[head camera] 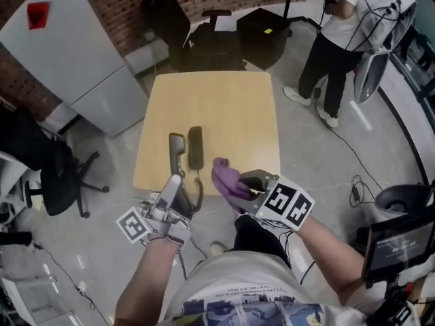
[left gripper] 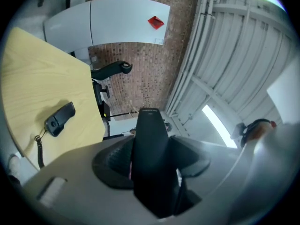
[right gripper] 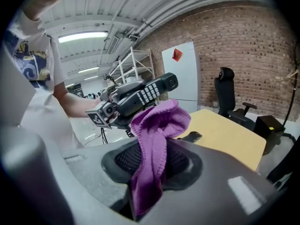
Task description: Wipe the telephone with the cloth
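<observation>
- Left gripper (left gripper: 151, 162): jaws clamped on the black handset (left gripper: 149, 135), spread fairly wide by its body.
- Handset lifted off the table (head camera: 231, 100), sticking out past the pads. Keypad side shows in the right gripper view, tilted with the far end higher.
- Phone base (head camera: 196, 148) lying flat on the wooden table, near the front edge. Coiled cord (head camera: 198, 190) runs from it off that edge towards the left gripper.
- Right gripper (right gripper: 152, 165): jaws pinched on the purple cloth (right gripper: 157, 125), which is bunched up above the pads with a tail hanging below.
- Cloth just beside the handset, on its right in the head view. Touching or not: cannot tell.
- Both gripper bodies at the table's near edge, in front of the person's torso.
- Around: white cabinet (head camera: 75, 53) with a red sticker against the brick wall, black office chair (head camera: 54, 175) left of the table, second person (head camera: 336, 39) standing past the far right corner.
</observation>
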